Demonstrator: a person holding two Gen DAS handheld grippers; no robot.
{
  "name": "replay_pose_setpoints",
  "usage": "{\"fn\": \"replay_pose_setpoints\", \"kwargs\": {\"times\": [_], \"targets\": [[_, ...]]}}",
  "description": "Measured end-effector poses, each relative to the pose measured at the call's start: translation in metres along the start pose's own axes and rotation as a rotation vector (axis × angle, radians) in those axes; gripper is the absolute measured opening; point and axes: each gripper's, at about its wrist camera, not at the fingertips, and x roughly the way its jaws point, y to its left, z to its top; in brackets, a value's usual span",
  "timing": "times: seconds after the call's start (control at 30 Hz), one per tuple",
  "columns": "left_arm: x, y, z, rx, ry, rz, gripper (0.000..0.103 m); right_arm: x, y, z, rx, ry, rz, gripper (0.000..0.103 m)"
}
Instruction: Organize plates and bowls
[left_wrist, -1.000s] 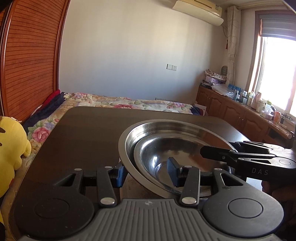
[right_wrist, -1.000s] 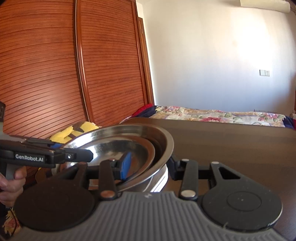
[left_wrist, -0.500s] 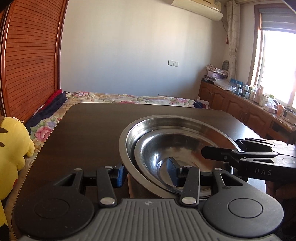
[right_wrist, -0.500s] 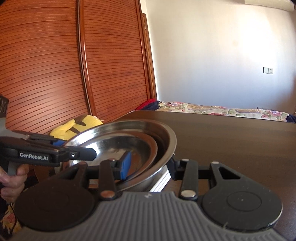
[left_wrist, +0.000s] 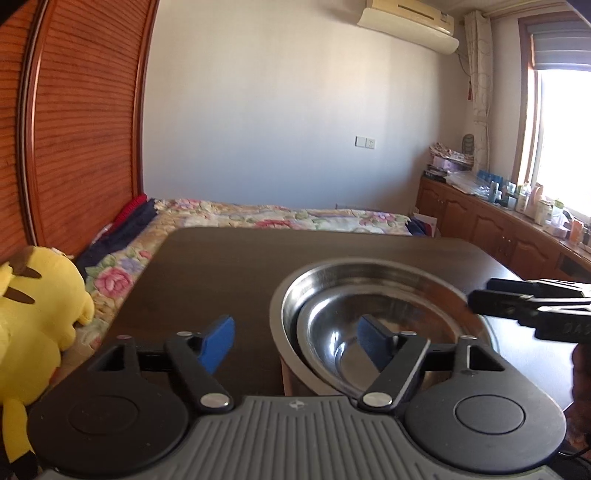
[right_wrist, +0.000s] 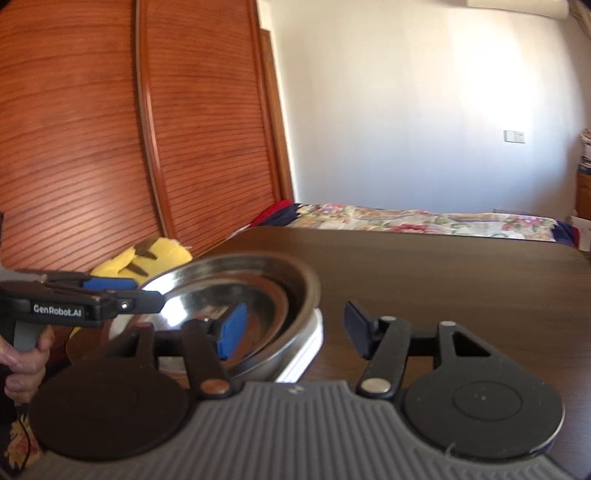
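Observation:
Two nested steel bowls stand on the dark table (left_wrist: 221, 266): a wide outer bowl (left_wrist: 369, 271) with a smaller bowl (left_wrist: 332, 332) inside it. In the right wrist view the bowls (right_wrist: 240, 275) rest on a stack of flat plates (right_wrist: 306, 350). My left gripper (left_wrist: 295, 343) straddles the near rim; its jaws are opening and neither blue pad touches the steel. My right gripper (right_wrist: 295, 332) straddles the opposite rim, also opening, with both pads clear of it. Each gripper shows in the other's view: the right gripper (left_wrist: 482, 293) and the left gripper (right_wrist: 144, 290).
A yellow plush toy (left_wrist: 37, 332) lies off the table's left edge, on a bed with a flowered cover (left_wrist: 277, 218). A slatted wooden wardrobe (right_wrist: 110, 147) fills the left. Low cabinets with bottles (left_wrist: 517, 229) run under the window. A hand (right_wrist: 26, 362) grips the left handle.
Both grippers' jaws have spread and come off the bowl rim they were pinching. The bowls now sit lower and more level. The right gripper has drawn slightly back.

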Motion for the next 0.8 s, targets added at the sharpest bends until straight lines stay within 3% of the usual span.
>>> {"fn": "replay_pose_setpoints", "kwargs": {"times": [0.2, 0.43, 0.5, 0.67, 0.8], "targets": [[-0.017, -0.013, 0.012, 0.017, -0.039, 0.009, 0.089, -0.028, -0.006, 0.009, -0.005, -0.045, -0.059, 0.067], [-0.035, -0.036, 0.026, 0.028, -0.092, 0.012, 0.102, -0.046, -0.017, 0.015, 0.023, -0.037, -0.130, 0.069], [-0.040, -0.047, 0.029, 0.031, -0.105, 0.000, 0.102, -0.052, -0.019, 0.017, 0.021, -0.047, -0.155, 0.074], [-0.048, -0.072, 0.037, 0.066, -0.119, -0.015, 0.102, -0.063, -0.024, 0.017, 0.034, -0.071, -0.171, 0.100], [-0.049, -0.082, 0.039, 0.078, -0.123, -0.021, 0.102, -0.067, -0.027, 0.017, 0.041, -0.079, -0.198, 0.103]]}}
